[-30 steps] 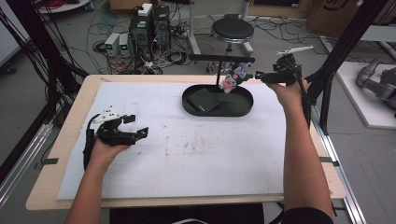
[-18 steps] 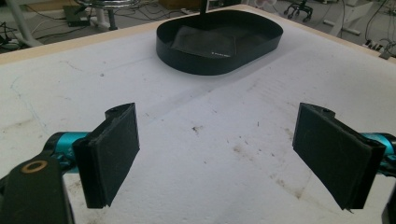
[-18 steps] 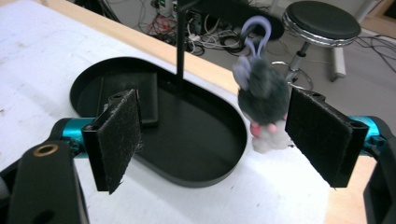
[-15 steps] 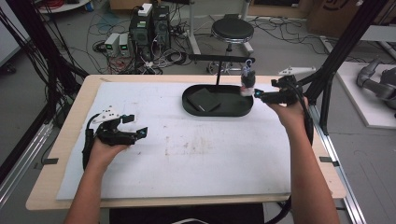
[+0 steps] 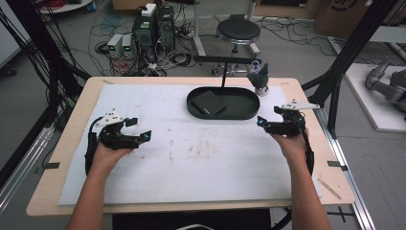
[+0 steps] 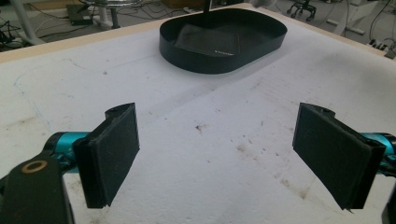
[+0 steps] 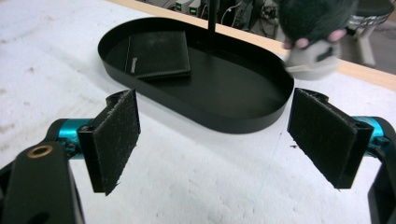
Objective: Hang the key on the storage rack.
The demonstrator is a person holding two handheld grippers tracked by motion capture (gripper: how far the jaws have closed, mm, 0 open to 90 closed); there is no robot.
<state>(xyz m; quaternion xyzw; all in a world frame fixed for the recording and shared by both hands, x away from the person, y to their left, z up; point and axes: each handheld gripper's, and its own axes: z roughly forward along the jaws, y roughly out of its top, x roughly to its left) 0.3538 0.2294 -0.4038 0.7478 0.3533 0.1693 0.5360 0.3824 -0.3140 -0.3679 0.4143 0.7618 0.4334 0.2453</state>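
A black oval tray point(image 5: 244, 111) point(image 6: 222, 63) point(image 7: 233, 116) sits at the back middle of the white mat, with a flat dark wallet point(image 5: 207, 101) point(image 6: 208, 39) point(image 7: 159, 55) lying in it. A thin post with a crossbar point(image 5: 225, 60) rises from the tray. A small dark fuzzy toy point(image 5: 260, 76) point(image 7: 313, 28) with a pale base hangs at the bar's right end, blurred. My right gripper point(image 5: 268, 116) point(image 7: 215, 144) is low over the mat right of the tray; its jaws have just been opening and nothing is between them. My left gripper point(image 5: 140, 128) point(image 6: 215, 154) rests open and empty on the mat's left.
The white mat point(image 5: 191, 153) covers most of the wooden table point(image 5: 311, 163). Black frame posts point(image 5: 349, 52) stand at the right and left sides. A stool point(image 5: 238, 31) and computer boxes point(image 5: 153, 28) with cables are on the floor behind the table.
My right gripper has let go of the toy at the bar's right end, and the hand has come down and toward the table's right side. The left hand has stayed still.
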